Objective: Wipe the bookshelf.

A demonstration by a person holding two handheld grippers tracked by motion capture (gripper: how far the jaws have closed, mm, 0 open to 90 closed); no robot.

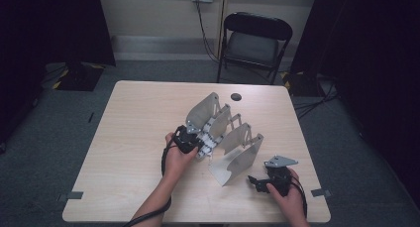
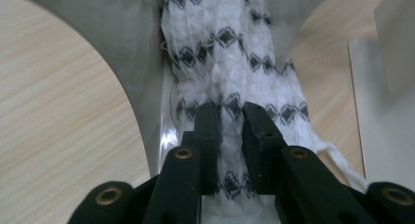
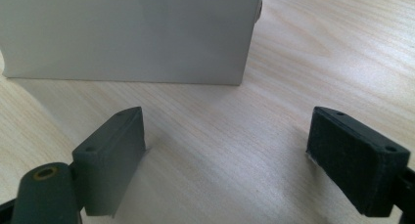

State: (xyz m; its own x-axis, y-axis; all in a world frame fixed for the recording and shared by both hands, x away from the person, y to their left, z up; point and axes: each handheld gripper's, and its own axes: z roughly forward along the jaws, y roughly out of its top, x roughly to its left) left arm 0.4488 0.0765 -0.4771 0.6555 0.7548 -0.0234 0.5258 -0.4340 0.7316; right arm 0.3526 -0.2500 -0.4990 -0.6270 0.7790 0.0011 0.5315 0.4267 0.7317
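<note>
While your left gripper (image 2: 230, 119) pinches the knitted cloth (image 2: 230, 53) — white with black diamonds — it lies along the grey rack (image 1: 225, 133) mid-desk, long axis straight ahead of the jaws | right gripper (image 3: 227, 155) spread wide, empty, just off the rack's near panel by the desk's (image 1: 133, 138) front-right corner — left hand nearer.
</note>
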